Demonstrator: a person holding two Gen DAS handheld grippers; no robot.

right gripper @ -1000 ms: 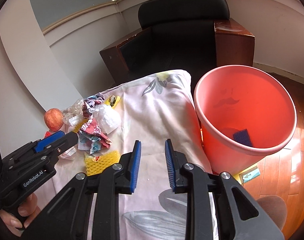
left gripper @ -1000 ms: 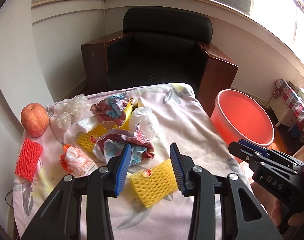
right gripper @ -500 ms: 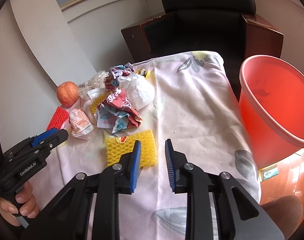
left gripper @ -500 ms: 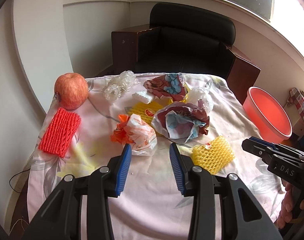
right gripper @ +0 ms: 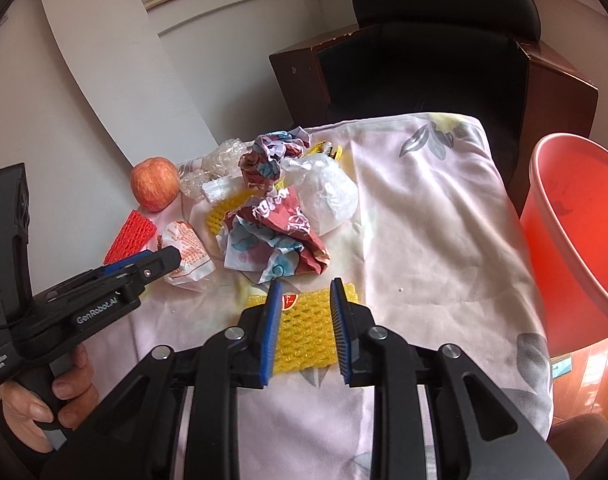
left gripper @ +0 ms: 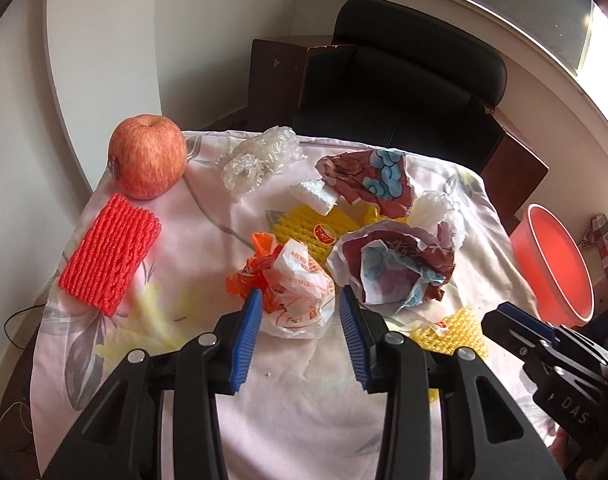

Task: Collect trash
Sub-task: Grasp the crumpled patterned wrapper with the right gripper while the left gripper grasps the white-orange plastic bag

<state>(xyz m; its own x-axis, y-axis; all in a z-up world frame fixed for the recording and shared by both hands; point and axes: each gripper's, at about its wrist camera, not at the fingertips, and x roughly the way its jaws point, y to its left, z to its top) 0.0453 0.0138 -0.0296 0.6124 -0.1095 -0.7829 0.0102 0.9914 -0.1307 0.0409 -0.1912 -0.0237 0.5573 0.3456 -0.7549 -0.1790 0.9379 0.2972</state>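
Trash lies on a cloth-covered table point(left gripper: 312, 408). My left gripper point(left gripper: 300, 312) is open, its tips on either side of a crumpled white and orange wrapper point(left gripper: 300, 292). My right gripper point(right gripper: 306, 300) is open over a yellow foam net point(right gripper: 304, 328), which also shows in the left wrist view point(left gripper: 452, 330). Behind lie crumpled printed paper point(left gripper: 396, 272), a second printed paper point(left gripper: 368, 178), a second yellow net point(left gripper: 312, 228), a white foam piece point(left gripper: 314, 196), clear plastic point(left gripper: 260, 158) and a white plastic bag point(right gripper: 328, 196). A red bucket point(right gripper: 580, 232) stands right of the table.
A red apple point(left gripper: 147, 156) and a red foam net point(left gripper: 110, 254) lie at the table's left side by the wall. A black armchair point(left gripper: 400, 92) with wooden arms stands behind the table. The table's right edge drops toward the bucket point(left gripper: 552, 264).
Both grippers moved left from the bucket side to the trash. The left gripper went from the yellow net to the white and orange wrapper. The right gripper now hangs over the yellow net.
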